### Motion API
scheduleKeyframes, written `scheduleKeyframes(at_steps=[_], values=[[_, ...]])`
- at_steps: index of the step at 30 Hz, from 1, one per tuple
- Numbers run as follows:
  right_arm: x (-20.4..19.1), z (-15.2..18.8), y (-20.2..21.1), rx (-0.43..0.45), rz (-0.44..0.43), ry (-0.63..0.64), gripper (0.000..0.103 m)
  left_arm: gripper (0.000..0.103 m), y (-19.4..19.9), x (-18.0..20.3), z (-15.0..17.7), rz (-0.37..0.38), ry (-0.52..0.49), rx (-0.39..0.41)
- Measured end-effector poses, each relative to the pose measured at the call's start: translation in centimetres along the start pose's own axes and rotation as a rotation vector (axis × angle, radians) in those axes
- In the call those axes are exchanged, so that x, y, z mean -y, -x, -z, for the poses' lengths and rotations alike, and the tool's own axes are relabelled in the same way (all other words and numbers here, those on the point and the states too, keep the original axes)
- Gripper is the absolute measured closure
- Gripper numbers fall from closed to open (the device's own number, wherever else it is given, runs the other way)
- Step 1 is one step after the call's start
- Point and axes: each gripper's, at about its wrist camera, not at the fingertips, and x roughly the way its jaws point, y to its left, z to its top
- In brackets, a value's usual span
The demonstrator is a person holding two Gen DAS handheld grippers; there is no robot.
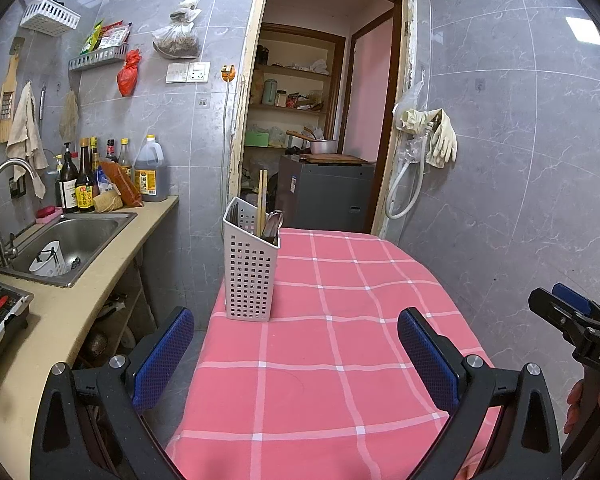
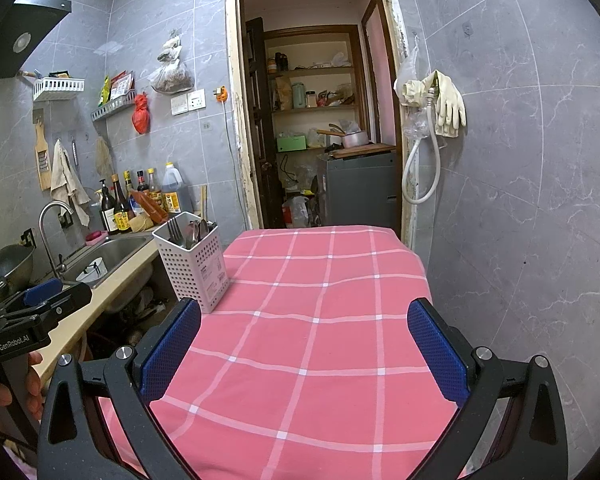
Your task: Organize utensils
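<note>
We are holding our left gripper (image 1: 296, 354) and right gripper (image 2: 304, 346) spread wide, both empty. The utensil caddy (image 1: 251, 270), upright with chopsticks (image 1: 261, 202) and cutlery, is standing ahead-left on the tablecloth (image 1: 340, 340), nearer our left gripper.

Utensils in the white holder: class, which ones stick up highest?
The wooden chopsticks in the utensil holder; they rise well above the metal spoons and fork.

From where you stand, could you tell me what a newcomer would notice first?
Probably the pink checked tablecloth filling the middle. At its far left corner stands a white perforated utensil caddy holding chopsticks and metal cutlery. Both grippers, left gripper and right gripper, hang open and empty.
</note>
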Motion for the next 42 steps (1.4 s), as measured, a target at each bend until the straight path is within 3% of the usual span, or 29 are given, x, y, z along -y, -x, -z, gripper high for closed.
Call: scheduleKeyframes(at_steps=[42], values=[[-0.78,0.20,0.48,-0.005,-0.001,0.004,0.002,0.001,0.02,-0.53,0.15,-0.001,0.001,-0.007]])
